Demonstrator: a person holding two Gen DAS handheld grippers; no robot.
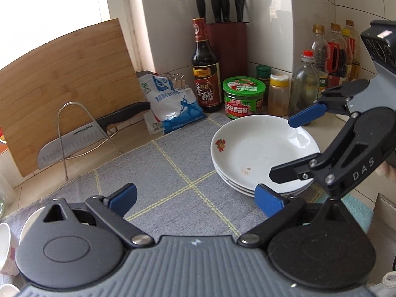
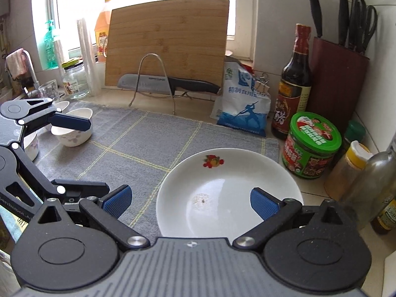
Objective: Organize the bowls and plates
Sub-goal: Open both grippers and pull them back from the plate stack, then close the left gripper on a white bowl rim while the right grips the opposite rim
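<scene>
- White plates (image 1: 262,153) sit stacked on the grey mat (image 1: 158,173).
- Left gripper (image 1: 195,198) and right gripper (image 2: 190,201) both gape, empty.
- 2 bowls (image 2: 74,133) stand apart.

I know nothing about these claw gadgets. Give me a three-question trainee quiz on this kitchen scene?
1. True or false: the plates are stacked.
2. What lies under the plates: A) cutting board B) grey mat C) tray?
3. Fill in: both the left claw and the right claw are ____ and hold nothing.

Key: 1 true, several rims show in the left view. 2 B, the mat. 3 open.
</scene>
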